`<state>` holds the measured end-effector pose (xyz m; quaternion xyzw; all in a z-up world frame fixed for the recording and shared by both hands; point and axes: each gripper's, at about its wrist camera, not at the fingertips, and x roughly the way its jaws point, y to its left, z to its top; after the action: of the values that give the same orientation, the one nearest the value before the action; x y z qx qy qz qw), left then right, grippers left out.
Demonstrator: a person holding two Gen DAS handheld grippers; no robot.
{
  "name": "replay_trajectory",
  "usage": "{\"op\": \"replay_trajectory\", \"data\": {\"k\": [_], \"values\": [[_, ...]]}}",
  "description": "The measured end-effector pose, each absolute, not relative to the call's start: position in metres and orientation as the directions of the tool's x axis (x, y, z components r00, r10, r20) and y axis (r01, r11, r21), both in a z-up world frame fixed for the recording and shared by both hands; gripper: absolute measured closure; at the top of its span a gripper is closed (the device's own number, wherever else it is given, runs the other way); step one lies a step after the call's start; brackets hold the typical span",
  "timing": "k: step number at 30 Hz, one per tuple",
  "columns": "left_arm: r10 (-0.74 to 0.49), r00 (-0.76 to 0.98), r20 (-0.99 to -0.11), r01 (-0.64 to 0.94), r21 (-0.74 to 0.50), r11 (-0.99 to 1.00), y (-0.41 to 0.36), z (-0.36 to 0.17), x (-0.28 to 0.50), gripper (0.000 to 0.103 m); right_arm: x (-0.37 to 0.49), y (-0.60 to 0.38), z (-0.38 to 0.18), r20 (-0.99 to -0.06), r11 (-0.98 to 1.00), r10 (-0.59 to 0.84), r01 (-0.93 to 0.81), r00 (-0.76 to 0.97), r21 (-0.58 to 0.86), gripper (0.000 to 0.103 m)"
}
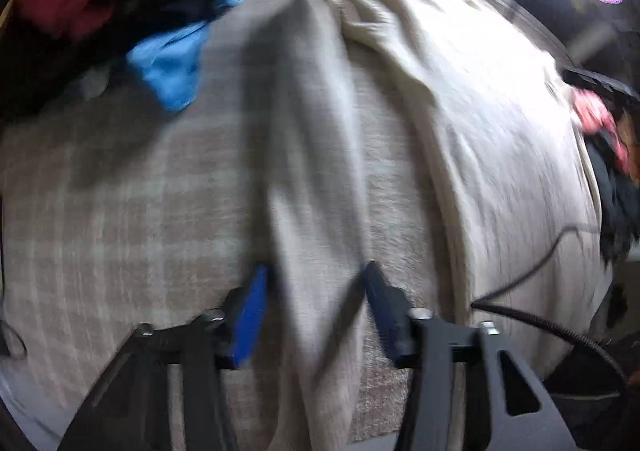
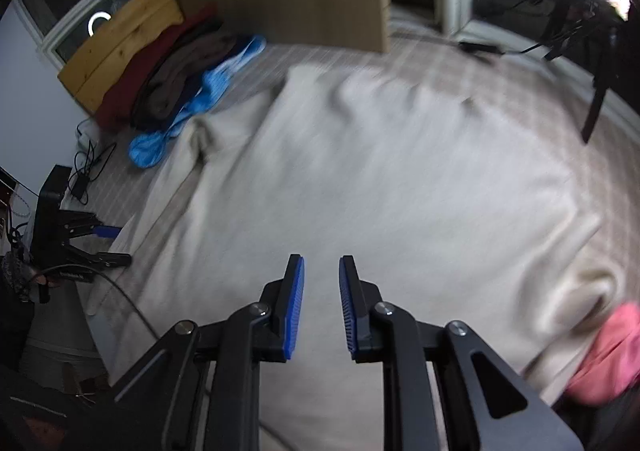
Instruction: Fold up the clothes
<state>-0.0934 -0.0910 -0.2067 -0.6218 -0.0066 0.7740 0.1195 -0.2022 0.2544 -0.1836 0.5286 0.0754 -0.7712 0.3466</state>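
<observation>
While the beige garment [image 2: 360,171] lies spread flat on the checked bed cover [image 1: 120,211], its long sleeve [image 1: 308,171] runs straight away between the left gripper [image 1: 314,283] fingers, half open and empty; the right gripper [image 2: 321,271], slightly open and also empty, hovers over the body.

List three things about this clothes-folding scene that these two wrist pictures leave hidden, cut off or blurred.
1. Left wrist view: motion blur hides what kind of garment the pale beige cloth is.
2. Right wrist view: the pink fabric is cut off by the picture edge.
3. Right wrist view: the dark folded clothes overlap, so their number is unclear.
</observation>
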Motion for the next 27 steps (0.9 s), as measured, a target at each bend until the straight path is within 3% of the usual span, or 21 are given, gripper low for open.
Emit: {"op": "replay_trajectory", "data": {"k": [1, 3, 5, 8, 10, 15, 19, 23, 24, 26, 27], "values": [[0.196, -0.201, -0.960, -0.213, -0.152, -0.965, -0.087, -0.207, -0.093, 0.070, -0.194, 0.243, -0.186, -0.872, -0.748, -0.450, 0.615, -0.192, 0.251, 0.085], [0.209, -0.198, -0.958, -0.264, -0.154, -0.952, -0.090, -0.205, -0.095, 0.092, -0.177, 0.225, -0.185, -0.877, -0.743, -0.443, 0.624, -0.187, 0.243, 0.085], [0.226, -0.215, -0.950, -0.256, -0.169, -0.952, -0.108, -0.197, -0.097, 0.092, -0.162, 0.210, -0.183, -0.880, -0.740, -0.436, 0.632, -0.190, 0.231, 0.085], [0.094, -0.301, -0.949, -0.141, -0.053, -0.989, -0.157, -0.185, -0.095, 0.086, -0.148, 0.198, -0.178, -0.882, -0.755, -0.426, 0.617, -0.202, 0.223, 0.085], [0.043, -0.322, -0.946, -0.072, -0.021, -0.997, -0.187, -0.180, -0.092, 0.071, -0.142, 0.191, -0.177, -0.881, -0.767, -0.425, 0.598, -0.205, 0.231, 0.085], [0.106, -0.332, -0.937, -0.092, -0.080, -0.993, -0.209, -0.169, -0.055, 0.070, -0.135, 0.161, -0.178, -0.877, -0.765, -0.438, 0.595, -0.199, 0.247, 0.081], [0.222, -0.296, -0.929, -0.164, -0.179, -0.970, -0.188, -0.176, -0.022, 0.064, -0.139, 0.125, -0.186, -0.863, -0.735, -0.488, 0.595, -0.131, 0.326, 0.080], [0.261, -0.239, -0.935, -0.224, -0.209, -0.952, -0.150, -0.203, -0.007, 0.064, -0.144, 0.086, -0.193, -0.850, -0.713, -0.514, 0.609, -0.115, 0.349, 0.079], [0.248, -0.244, -0.938, -0.242, -0.188, -0.952, -0.144, -0.208, -0.006, 0.066, -0.147, 0.078, -0.194, -0.855, -0.718, -0.500, 0.616, -0.133, 0.324, 0.076], [0.221, -0.285, -0.932, -0.274, -0.142, -0.951, -0.142, -0.206, -0.005, 0.095, -0.160, 0.068, -0.199, -0.873, -0.743, -0.448, 0.623, -0.192, 0.245, 0.072], [0.226, -0.290, -0.930, -0.263, -0.149, -0.953, -0.150, -0.205, -0.007, 0.097, -0.166, 0.063, -0.202, -0.879, -0.754, -0.422, 0.624, -0.222, 0.204, 0.072]]}}
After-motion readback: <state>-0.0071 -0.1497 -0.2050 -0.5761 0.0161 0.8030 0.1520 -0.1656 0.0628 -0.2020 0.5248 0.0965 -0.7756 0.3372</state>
